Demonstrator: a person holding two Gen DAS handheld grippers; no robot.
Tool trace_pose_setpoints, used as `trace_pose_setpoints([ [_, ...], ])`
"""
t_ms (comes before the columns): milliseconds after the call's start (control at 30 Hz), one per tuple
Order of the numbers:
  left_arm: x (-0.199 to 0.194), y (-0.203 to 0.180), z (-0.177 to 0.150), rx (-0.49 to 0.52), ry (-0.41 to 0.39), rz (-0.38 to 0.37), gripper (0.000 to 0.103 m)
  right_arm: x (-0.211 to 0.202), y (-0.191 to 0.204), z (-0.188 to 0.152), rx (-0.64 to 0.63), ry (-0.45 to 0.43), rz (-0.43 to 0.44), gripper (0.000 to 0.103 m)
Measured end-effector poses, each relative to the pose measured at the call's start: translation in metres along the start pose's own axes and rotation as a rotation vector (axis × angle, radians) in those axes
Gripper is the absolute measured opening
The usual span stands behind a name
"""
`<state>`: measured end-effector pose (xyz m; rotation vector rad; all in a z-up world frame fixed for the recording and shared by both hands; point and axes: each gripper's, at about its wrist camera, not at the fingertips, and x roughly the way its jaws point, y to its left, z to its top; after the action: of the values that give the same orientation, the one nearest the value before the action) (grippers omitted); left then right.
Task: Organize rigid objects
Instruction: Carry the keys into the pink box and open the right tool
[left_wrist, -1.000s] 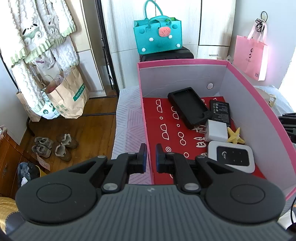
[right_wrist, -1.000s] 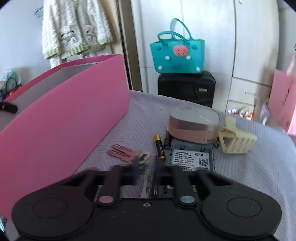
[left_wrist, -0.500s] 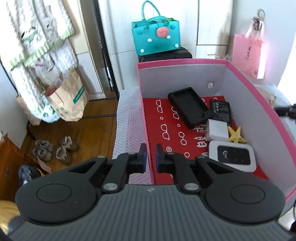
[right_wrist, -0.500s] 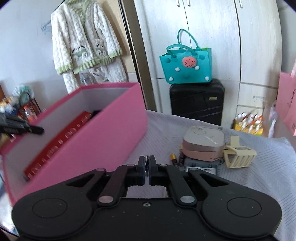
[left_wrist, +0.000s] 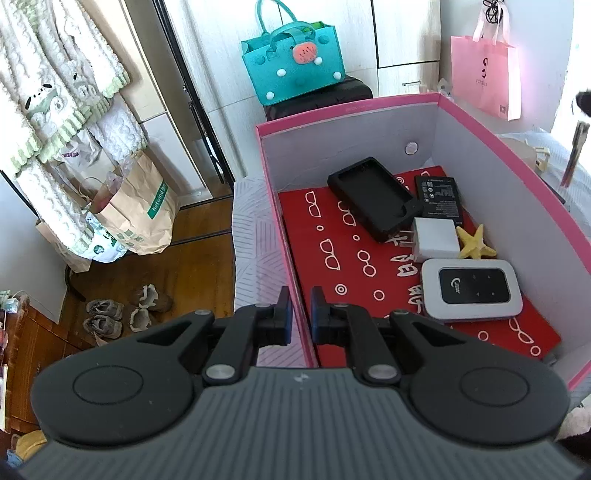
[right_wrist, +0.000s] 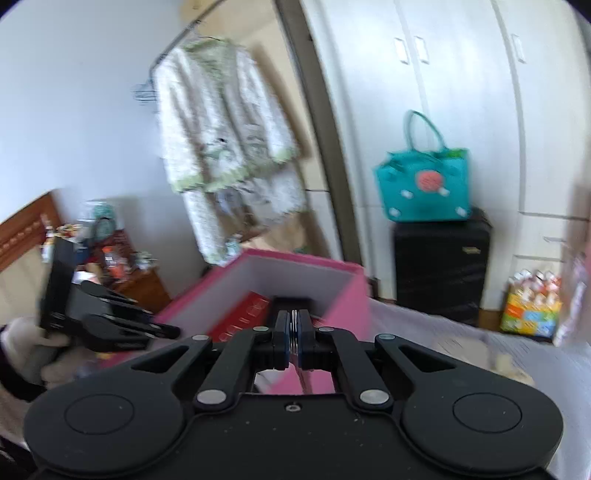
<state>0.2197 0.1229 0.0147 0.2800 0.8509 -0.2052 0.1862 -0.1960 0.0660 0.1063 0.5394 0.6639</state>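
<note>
A pink box (left_wrist: 491, 136) with a red patterned floor holds a black case (left_wrist: 373, 201), a black battery (left_wrist: 439, 199), a white charger (left_wrist: 434, 243), a yellow starfish (left_wrist: 474, 245) and a white pocket router (left_wrist: 472, 288). My left gripper (left_wrist: 300, 314) grips the box's near left wall, which passes between its fingers. My right gripper (right_wrist: 294, 338) is shut on a thin metal key ring with pink keys (right_wrist: 294, 332), held above the box's right wall (right_wrist: 347, 295). The keys also show at the right edge of the left wrist view (left_wrist: 574, 155).
The box stands on a bed with a grey patterned cover (left_wrist: 255, 236). A teal bag (left_wrist: 295, 62) sits on a black suitcase (right_wrist: 441, 266) by white wardrobes. A paper bag (left_wrist: 136, 206) and shoes (left_wrist: 125, 306) are on the wooden floor at left. A pink bag (left_wrist: 487, 74) hangs at right.
My right gripper has closed on the keys, lifted them off the bed and swung left and up toward the box. My left gripper holds still on the box wall.
</note>
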Motion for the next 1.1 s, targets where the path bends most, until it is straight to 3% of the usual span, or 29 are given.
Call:
trace_pose_setpoints([
  [167, -0.002, 0.004, -0.003, -0.013, -0.006, -0.016, 0.008, 0.016, 0.019, 0.008, 0.001, 0.002, 0.112, 0.005],
  [300, -0.002, 0.013, -0.005, -0.06, -0.02, -0.055, 0.008, 0.052, 0.031, 0.006, 0.034, 0.098, 0.186, 0.005],
  [500, -0.001, 0.01, -0.005, -0.043, -0.027, -0.046, 0.009, 0.126, 0.049, -0.006, 0.018, 0.33, 0.176, 0.006],
  [600, -0.001, 0.01, -0.005, -0.037, -0.025, -0.049, 0.009, 0.146, 0.056, -0.012, -0.013, 0.368, 0.135, 0.006],
  [800, -0.001, 0.011, -0.005, -0.058, -0.027, -0.052, 0.009, 0.16, 0.055, -0.006, -0.031, 0.351, 0.098, 0.013],
  [1100, 0.002, 0.01, -0.002, -0.067, -0.02, -0.045, 0.009, 0.098, 0.032, 0.008, 0.023, 0.253, 0.06, 0.025],
])
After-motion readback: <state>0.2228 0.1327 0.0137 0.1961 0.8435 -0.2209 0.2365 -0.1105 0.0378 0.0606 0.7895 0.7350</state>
